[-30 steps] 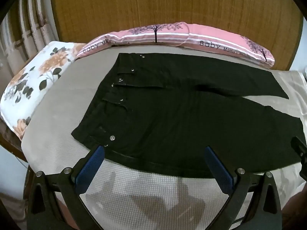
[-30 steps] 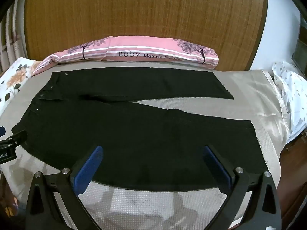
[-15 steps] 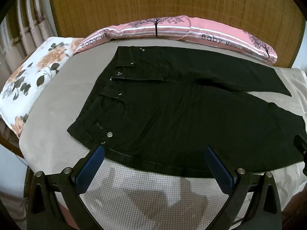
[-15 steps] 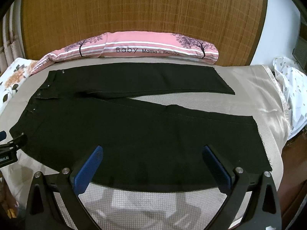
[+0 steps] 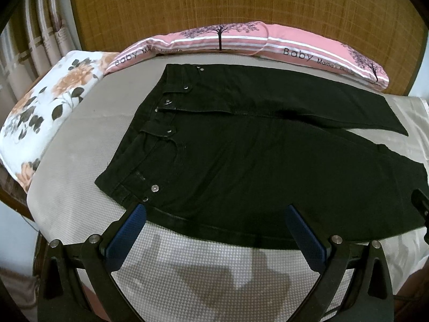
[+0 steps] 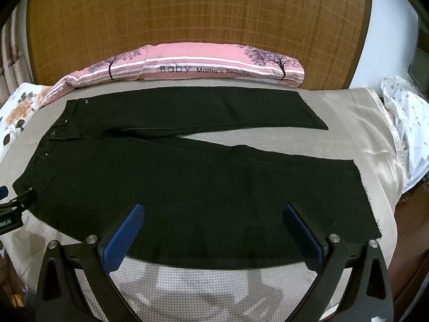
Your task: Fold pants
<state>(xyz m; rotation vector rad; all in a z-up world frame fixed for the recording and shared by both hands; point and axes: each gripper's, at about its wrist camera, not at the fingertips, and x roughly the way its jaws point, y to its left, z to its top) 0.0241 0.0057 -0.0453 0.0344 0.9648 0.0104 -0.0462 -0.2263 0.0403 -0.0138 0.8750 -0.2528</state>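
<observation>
Black pants [image 5: 241,155] [image 6: 187,182] lie spread flat on a bed, waistband to the left, both legs running right and splayed apart. My left gripper [image 5: 214,214] is open, its blue pads just above the near edge of the waist and hip, holding nothing. My right gripper [image 6: 211,214] is open too, hovering over the near leg's lower edge. The near leg's frayed hem [image 6: 367,201] lies to the right of it. Each gripper's tip shows at the edge of the other's view.
A beige waffle-weave cover [image 5: 203,276] [image 6: 348,123] tops the bed. A long pink "Baby" pillow [image 5: 241,40] [image 6: 187,64] lies along the wooden headboard [image 6: 201,13]. A floral pillow [image 5: 48,107] sits at the left, spotted white cloth [image 6: 410,123] at the right edge.
Both grippers have shifted slightly over the pants' near edge; the view has tilted a little. Both stay open and the pants have not moved.
</observation>
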